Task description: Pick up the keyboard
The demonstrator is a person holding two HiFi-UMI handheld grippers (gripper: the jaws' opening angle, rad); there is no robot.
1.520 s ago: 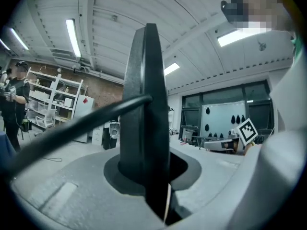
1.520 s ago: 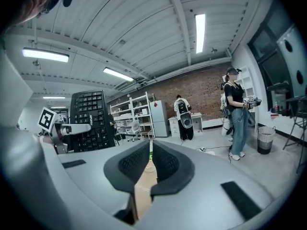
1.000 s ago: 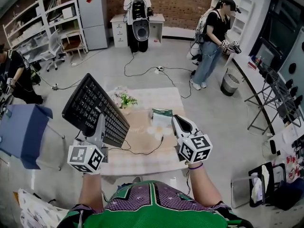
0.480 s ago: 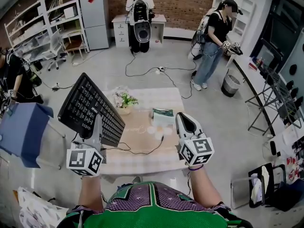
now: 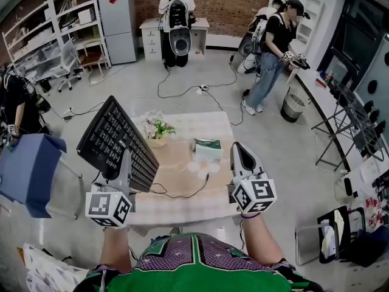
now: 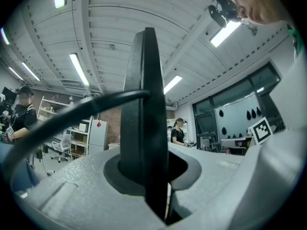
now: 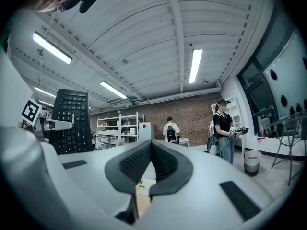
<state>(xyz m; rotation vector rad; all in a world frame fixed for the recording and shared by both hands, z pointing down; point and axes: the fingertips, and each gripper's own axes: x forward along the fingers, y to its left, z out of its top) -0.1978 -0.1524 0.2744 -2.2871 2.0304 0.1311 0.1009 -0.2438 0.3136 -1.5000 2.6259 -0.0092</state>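
Keyboard is up off the table, steeply tilted over its left side. Our left claw grips its near edge, and in the left gripper view it stands edge-on between the jaws. Its black cable trails down across the near half of the table. Our right claw hangs above the table's right part; its jaws have just closed together on nothing.

On the pale checked tabletop we see a small potted plant at far left and a green packet near the middle. A blue bulky shape stands close to the left edge. Grey floor runs wide along the right edge, and beyond the far edge it carries loose cords.

Farther off are white shelving at far left, a brick wall, a bin and three people working.
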